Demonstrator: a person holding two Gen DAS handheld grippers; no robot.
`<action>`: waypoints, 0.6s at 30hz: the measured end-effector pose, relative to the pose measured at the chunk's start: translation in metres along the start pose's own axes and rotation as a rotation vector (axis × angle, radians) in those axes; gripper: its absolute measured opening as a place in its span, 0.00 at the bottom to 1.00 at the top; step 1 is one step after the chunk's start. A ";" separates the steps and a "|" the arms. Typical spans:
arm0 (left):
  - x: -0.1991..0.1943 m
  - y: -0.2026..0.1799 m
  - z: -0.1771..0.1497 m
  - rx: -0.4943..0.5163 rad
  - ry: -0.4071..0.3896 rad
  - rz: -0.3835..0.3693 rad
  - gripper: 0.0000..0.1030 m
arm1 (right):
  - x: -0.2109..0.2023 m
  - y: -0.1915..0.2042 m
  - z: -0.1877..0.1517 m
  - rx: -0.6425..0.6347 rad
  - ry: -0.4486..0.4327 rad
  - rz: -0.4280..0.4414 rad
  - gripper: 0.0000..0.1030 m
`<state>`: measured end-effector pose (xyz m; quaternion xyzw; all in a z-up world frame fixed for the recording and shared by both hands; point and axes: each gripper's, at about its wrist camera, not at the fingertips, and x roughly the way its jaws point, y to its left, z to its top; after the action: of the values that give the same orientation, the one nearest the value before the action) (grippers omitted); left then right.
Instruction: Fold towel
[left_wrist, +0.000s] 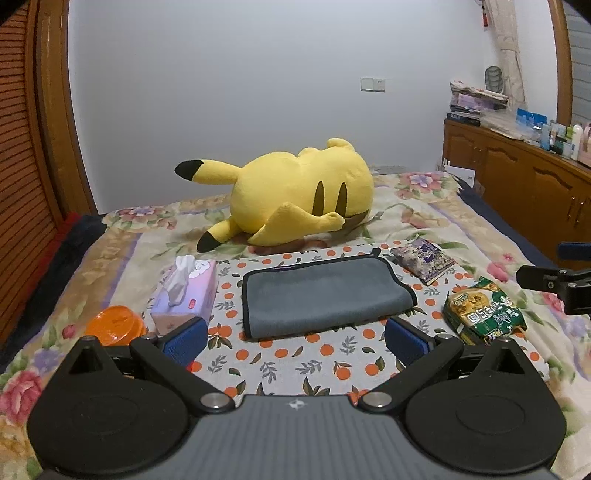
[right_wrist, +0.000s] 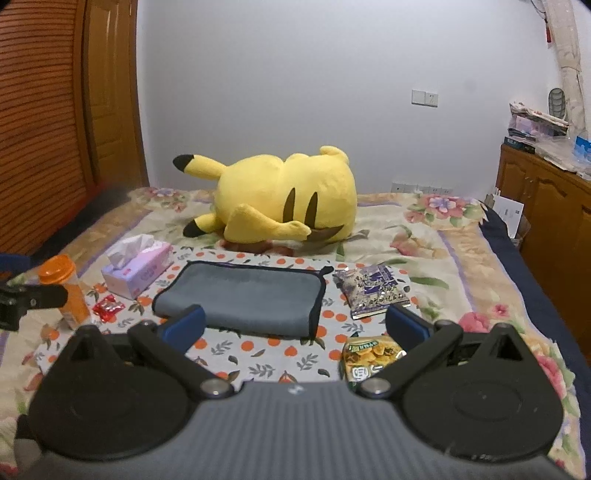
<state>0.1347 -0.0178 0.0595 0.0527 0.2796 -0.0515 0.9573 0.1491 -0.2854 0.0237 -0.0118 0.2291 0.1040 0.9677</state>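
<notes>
Both grippers, left gripper and right gripper, fingers spread wide and holding nothing, grey towel folded on patterned cloth, mid-bed, tissue box beside its left edge.

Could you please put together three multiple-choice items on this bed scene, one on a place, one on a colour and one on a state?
1. Where is the tissue box relative to the towel?
A. to its left
B. to its right
C. on top of it

2. What colour is the towel?
A. red with white trim
B. grey with black trim
C. yellow all over

3. How do the two grippers stand?
A. both open and empty
B. both shut on the towel
C. left one shut on the bottle

Answers:
1 A, as the tissue box lies left of the towel in both views.
2 B, as its face is grey and its border black.
3 A, as the left gripper and right gripper each show fingers spread wide with nothing between them.
</notes>
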 end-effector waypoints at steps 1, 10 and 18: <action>-0.004 0.000 0.000 0.000 -0.002 0.000 1.00 | -0.003 0.001 0.000 0.001 -0.004 0.001 1.00; -0.037 -0.004 -0.010 -0.005 -0.024 -0.008 1.00 | -0.033 0.010 -0.007 -0.004 -0.035 0.012 1.00; -0.060 -0.011 -0.024 0.001 -0.023 -0.010 1.00 | -0.054 0.019 -0.014 -0.005 -0.049 0.022 1.00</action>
<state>0.0705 -0.0211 0.0705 0.0512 0.2687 -0.0570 0.9602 0.0915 -0.2784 0.0359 -0.0093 0.2050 0.1154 0.9719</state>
